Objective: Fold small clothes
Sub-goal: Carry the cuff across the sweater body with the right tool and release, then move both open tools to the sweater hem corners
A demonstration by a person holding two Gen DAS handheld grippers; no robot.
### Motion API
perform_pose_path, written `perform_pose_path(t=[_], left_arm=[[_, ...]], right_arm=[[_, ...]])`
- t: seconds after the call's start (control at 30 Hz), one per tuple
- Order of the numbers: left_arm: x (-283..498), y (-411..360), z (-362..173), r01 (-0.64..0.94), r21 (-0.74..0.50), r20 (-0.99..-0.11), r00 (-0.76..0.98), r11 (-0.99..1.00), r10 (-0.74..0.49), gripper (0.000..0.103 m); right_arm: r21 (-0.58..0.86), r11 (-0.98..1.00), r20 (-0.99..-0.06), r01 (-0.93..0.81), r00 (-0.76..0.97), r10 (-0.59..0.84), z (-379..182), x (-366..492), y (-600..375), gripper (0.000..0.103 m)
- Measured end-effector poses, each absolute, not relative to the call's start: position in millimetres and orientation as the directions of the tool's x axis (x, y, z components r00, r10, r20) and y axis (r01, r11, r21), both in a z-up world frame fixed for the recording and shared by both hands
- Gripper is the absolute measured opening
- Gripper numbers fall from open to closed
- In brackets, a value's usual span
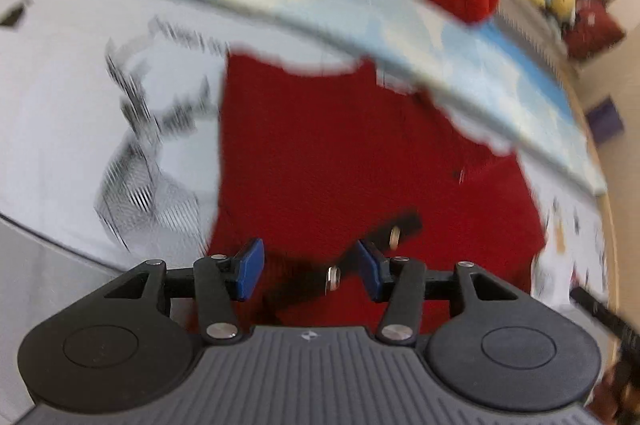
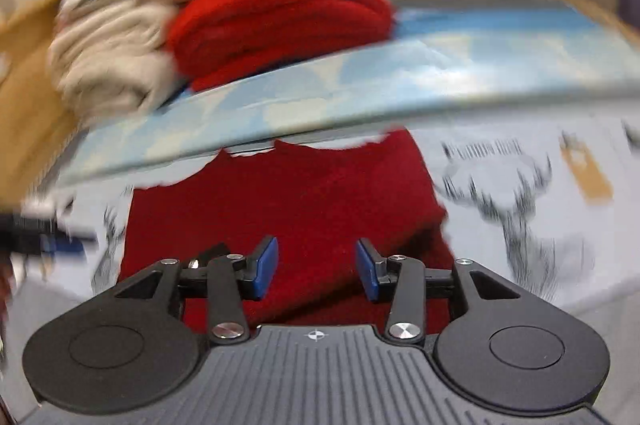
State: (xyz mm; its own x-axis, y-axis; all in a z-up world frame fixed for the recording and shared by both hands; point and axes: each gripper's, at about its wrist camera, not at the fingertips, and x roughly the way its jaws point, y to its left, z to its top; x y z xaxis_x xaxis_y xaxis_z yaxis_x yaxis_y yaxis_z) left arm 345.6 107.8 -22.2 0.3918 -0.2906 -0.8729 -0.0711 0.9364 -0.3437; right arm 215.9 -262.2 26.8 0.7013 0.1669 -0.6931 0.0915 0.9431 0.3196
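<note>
- Red garment (image 1: 360, 161) lies flat on a white printed cloth (image 1: 80, 105); we see both tongs poised over it, angled downward.
- Left gripper (image 1: 310, 269): jaws partly apart, nothing between the blue pads.
- Right gripper (image 2: 316, 267): jaws partly apart, empty too.
- Beyond, on a pale blue sheet (image 2: 440, 65), we note a folded red piece (image 2: 280, 17) beside cream clothes (image 2: 108, 57).
- Both views blurred.

Print on white cloth (image 2: 520, 185) — blurred, unreadable
</note>
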Motion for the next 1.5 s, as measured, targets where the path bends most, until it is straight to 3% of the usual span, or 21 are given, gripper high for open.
perform_pose_path(t=[0.13,0.3,0.33,0.37,0.4,0.43,0.5,0.6,0.7,0.73,0.87,1.23,1.43,1.5], left_arm=[[341,91,-61,-0.05,-0.281,-0.921,0.294,0.958,-0.255,0.056],[341,84,-85,-0.083,-0.247,-0.94,0.261,0.965,-0.218,0.054],[342,80,-84,-0.07,-0.242,-0.939,0.267,0.968,-0.216,0.04],[342,75,-82,-0.047,-0.236,-0.938,0.271,0.971,-0.215,0.035],[342,68,-78,-0.011,-0.208,-0.94,0.279,0.978,-0.197,0.019],[342,62,-72,0.035,-0.176,-0.939,0.294,0.984,-0.179,0.011],[340,51,-45,0.115,-0.086,-0.912,0.39,0.99,-0.124,0.01],[338,53,12,0.137,-0.033,-0.803,0.586,0.99,-0.108,0.009],[342,72,30,0.06,-0.024,-0.746,0.664,0.998,-0.058,0.011],[346,78,25,0.014,-0.013,-0.754,0.656,1.0,-0.019,0.016],[355,99,3,-0.095,-0.003,-0.83,0.555,0.996,0.05,0.016],[354,84,-19,-0.023,-0.088,-0.876,0.478,0.996,-0.066,0.019],[334,73,-1,-0.007,-0.067,-0.821,0.569,0.998,-0.052,0.021],[316,65,14,-0.008,-0.011,-0.771,0.637,1.0,-0.003,0.027]], right_arm=[[0.37,0.927,-0.66,0.055,0.718,0.221,28,235,-257,0.045],[0.262,0.965,-0.644,0.027,0.749,0.154,26,243,-246,0.045],[0.282,0.959,-0.65,0.032,0.741,0.166,27,245,-248,0.045],[0.31,0.95,-0.651,0.039,0.736,0.182,27,246,-252,0.045],[0.331,0.943,-0.649,0.043,0.736,0.194,28,246,-254,0.045],[0.34,0.939,-0.644,0.044,0.739,0.199,29,248,-256,0.045],[0.333,0.942,-0.631,0.041,0.752,0.19,32,248,-256,0.045],[0.332,0.942,-0.621,0.045,0.763,0.182,32,248,-254,0.045],[0.324,0.945,-0.627,0.048,0.759,0.177,29,249,-252,0.045],[0.317,0.947,-0.633,0.045,0.754,0.175,26,249,-250,0.045],[0.298,0.953,-0.659,0.049,0.733,0.169,18,253,-246,0.045],[0.262,0.963,-0.692,0.059,0.707,0.144,5,256,-242,0.045],[0.21,0.973,-0.663,0.091,0.745,0.074,11,246,-253,0.045],[0.215,0.972,-0.64,0.094,0.765,0.068,20,235,-259,0.045]])
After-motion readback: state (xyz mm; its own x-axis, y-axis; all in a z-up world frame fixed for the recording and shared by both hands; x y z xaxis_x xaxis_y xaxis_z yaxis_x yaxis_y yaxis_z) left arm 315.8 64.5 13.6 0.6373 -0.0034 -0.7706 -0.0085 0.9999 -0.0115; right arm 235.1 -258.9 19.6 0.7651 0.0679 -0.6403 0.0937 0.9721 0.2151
